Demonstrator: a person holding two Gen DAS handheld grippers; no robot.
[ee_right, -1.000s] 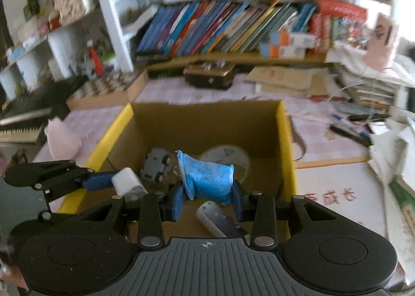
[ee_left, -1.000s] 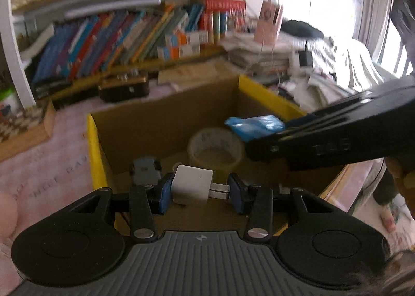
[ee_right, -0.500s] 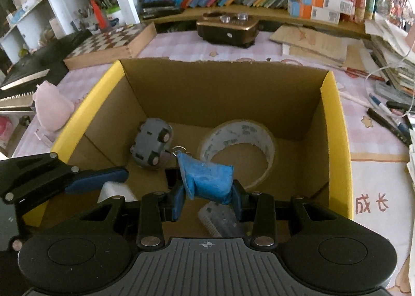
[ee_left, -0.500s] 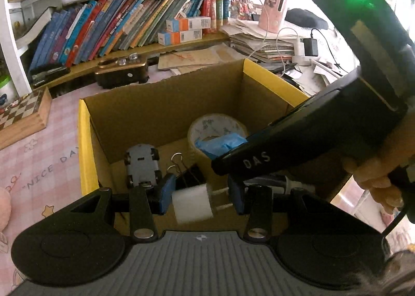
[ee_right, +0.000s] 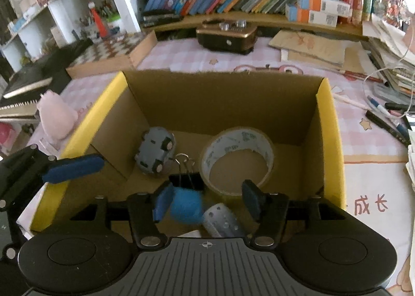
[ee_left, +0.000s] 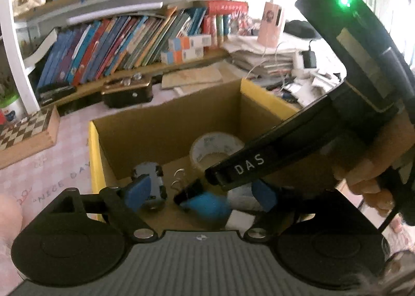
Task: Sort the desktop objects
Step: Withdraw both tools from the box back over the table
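Both my claws hang over the cardboard box (ee_right: 330, 124) with its yellow rims, looking straight down into it. My right gripper (ee_right: 206, 202) has its jaws spread wide, with nothing pinched between them; the blue packet (ee_right: 186, 205) sits blurred just inside the left pad, and I cannot tell whether it touches. My left gripper (ee_left: 198, 193) is spread apart as well, its blue pads (ee_left: 136, 190) holding nothing.

Inside the box: the grey toy car (ee_right: 155, 150) lies on its side against the left wall, wheels showing. Beside it to the right, the roll of tape (ee_right: 238, 159) lies flat on the floor near the back. A black binder clip (ee_right: 187, 177) sits between car and tape, its wire handles pointing toward the back wall. Nearer me, a grey perforated object (ee_right: 223, 220) lies just right of the blue packet, and a white corner (ee_right: 192, 233) peeks out at the edge of my gripper body; I cannot tell what it is from here.

From the left view, my right gripper (ee_left: 192, 193) reaches down into the box over the tape (ee_left: 216, 148), with the blue packet (ee_left: 207, 206) blurred below its tip and a white piece (ee_left: 240, 218) beside it.

Outside on the pink tablecloth (ee_right: 181, 54) stands a pink plush (ee_right: 55, 119), just beside the left wall.
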